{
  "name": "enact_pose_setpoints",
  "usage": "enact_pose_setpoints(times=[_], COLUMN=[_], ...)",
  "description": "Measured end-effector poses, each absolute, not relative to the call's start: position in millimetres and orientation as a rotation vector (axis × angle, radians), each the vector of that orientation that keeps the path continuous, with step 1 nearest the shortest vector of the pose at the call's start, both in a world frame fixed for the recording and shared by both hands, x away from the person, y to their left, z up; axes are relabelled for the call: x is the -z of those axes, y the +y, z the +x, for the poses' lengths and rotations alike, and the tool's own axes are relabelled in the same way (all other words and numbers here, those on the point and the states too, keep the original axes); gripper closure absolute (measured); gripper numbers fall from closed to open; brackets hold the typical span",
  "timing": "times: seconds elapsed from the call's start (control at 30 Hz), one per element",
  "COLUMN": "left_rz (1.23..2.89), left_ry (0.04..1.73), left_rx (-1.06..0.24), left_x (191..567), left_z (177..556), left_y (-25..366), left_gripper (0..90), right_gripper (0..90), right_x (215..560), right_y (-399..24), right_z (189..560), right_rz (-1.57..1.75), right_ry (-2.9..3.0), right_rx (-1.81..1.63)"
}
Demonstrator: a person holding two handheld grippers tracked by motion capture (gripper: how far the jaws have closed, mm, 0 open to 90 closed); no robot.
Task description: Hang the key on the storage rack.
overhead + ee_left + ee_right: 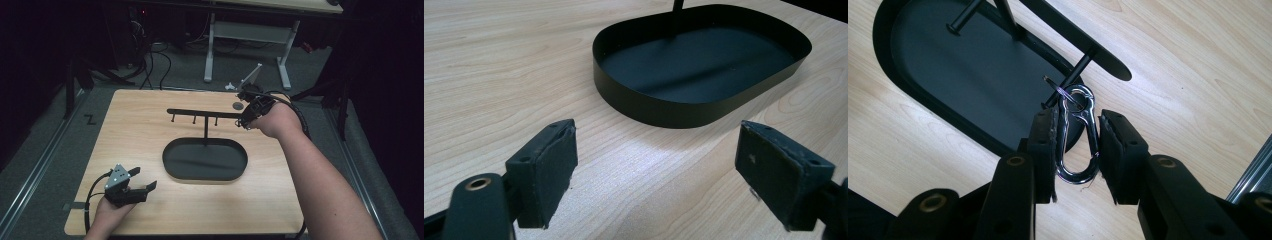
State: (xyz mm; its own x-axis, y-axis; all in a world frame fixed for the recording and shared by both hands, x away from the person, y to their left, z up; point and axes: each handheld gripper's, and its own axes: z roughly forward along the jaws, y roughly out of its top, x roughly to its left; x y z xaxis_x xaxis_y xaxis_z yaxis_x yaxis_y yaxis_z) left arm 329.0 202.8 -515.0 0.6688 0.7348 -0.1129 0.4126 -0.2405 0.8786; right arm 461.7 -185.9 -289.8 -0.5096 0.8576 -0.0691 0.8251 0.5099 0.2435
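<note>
My right gripper [1079, 150] has its fingers [1044, 150] clamped on a silver carabiner [1078, 135], its top loop at a peg of the black rack [1075, 42] above the tray [664, 107]. My left gripper [656, 175] rests on the desk [145, 135], fingers wide, empty.

A silver metal carabiner [1077, 135], pear-shaped and shiny, stands lengthwise between the pads of the right gripper [1077, 150], which pinch it by its long sides. Its narrow upper loop is at the tip of the end peg [1068, 87] of a black hook rack [204, 114], which rises from an oval black tray [172, 167].
</note>
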Motion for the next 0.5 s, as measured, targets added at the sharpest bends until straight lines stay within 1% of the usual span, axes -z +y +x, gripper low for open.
enact_pose_setpoints(times=[0.5], left_rz=[1.878], left_ry=[0.903], left_rx=[-0.399], left_x=[515.5], left_z=[329.3], left_y=[201.9], left_gripper=[17.6], right_gripper=[68.7], right_x=[294.8], right_y=[-190.1], right_z=[469.3], right_rz=[1.475], right_ry=[2.554], right_rx=[-0.271])
